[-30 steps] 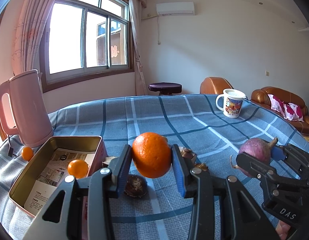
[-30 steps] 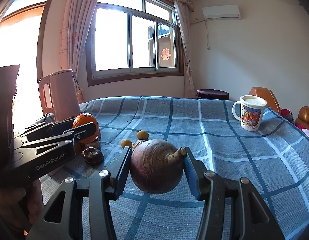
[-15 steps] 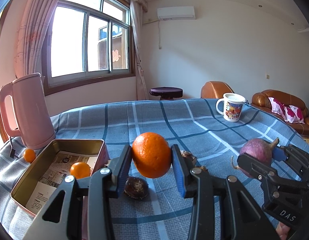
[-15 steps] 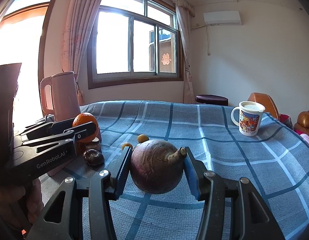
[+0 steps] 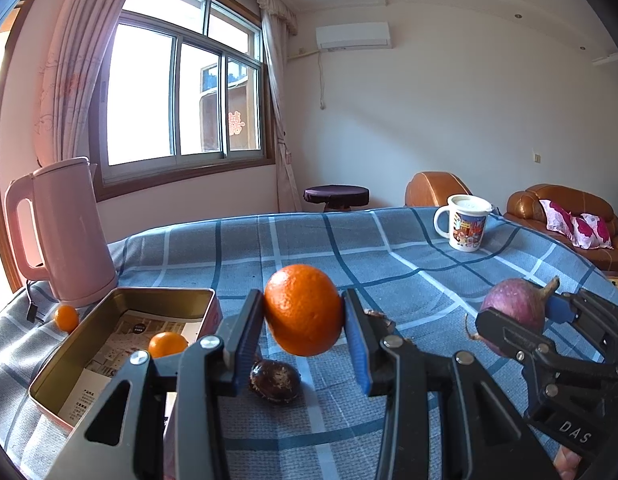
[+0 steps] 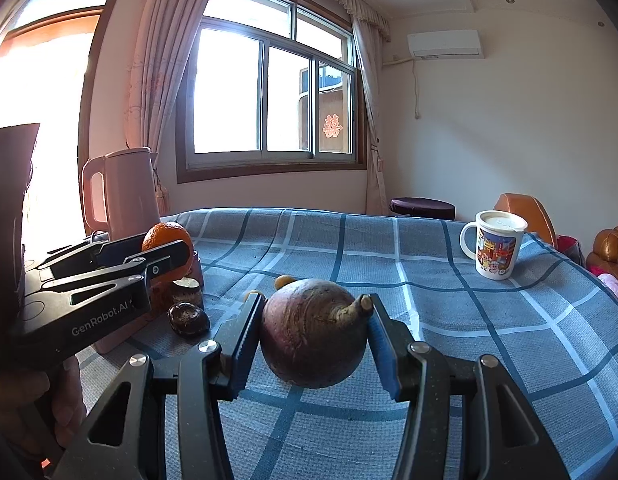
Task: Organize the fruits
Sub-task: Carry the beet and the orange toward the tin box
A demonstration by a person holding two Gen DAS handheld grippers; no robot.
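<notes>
Through the left wrist view, my left gripper (image 5: 304, 322) is clamping the orange (image 5: 303, 309) above the cloth (image 5: 349, 256), just right of the tin (image 5: 121, 300); open cloth is stretching ahead to the mug (image 5: 465, 222). Through the right wrist view, my right gripper (image 6: 314, 338) is gripping the purple root (image 6: 314, 338), with bare cloth lying ahead. Both cameras are now tilting slightly higher than a second ago.
</notes>
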